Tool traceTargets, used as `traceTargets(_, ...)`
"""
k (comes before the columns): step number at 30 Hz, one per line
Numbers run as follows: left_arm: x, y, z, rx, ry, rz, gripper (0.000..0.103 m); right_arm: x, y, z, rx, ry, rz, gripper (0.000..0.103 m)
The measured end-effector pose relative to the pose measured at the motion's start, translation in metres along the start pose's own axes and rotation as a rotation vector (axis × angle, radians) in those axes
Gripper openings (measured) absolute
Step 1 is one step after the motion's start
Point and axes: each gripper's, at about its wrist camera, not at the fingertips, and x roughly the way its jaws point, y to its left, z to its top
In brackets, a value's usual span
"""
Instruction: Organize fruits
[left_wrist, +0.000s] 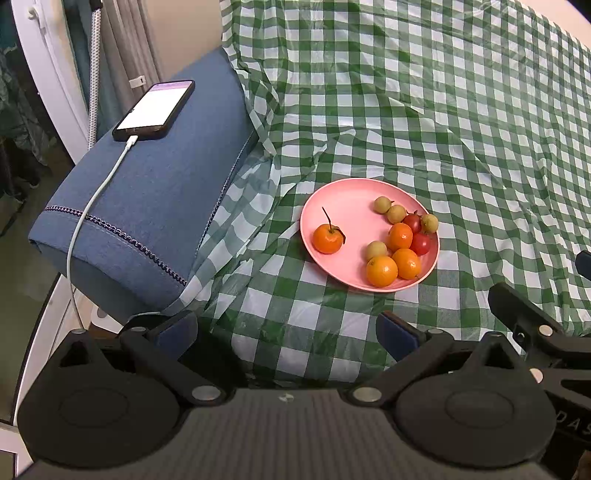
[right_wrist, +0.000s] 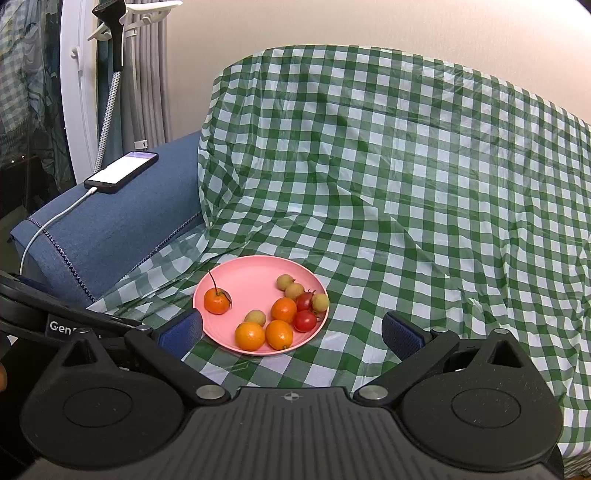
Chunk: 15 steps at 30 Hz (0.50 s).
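- On the green-checked cloth (right_wrist: 406, 192) sits a pink plate (right_wrist: 251, 273) holding all the fruit.
- At the plate's left side lies a stemmed orange (right_wrist: 217, 301), alone; three more oranges (right_wrist: 250, 336), two red tomatoes (right_wrist: 305, 320) and four small yellow-green fruits (right_wrist: 255, 317) cluster toward its right.
- Left of the plate, a lit phone (left_wrist: 155, 110) with a white cable (left_wrist: 92, 199) rests on a blue armrest (left_wrist: 147, 206).
- Left gripper (left_wrist: 286, 332) and right gripper (right_wrist: 291, 332) are both spread, holding nothing, near the plate.
- Only the right wrist view shows "Gen" lettering on the other gripper's body, left of the plate.
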Motion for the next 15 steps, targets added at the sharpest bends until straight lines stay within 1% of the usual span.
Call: traceTargets(15, -0.0019, -0.0016, -0.0001, 0.007, -0.005, 0.004, 0.103, -0.0008, -0.0009, 0.0005, 0.000, 0.000, 0.001, 0.102)
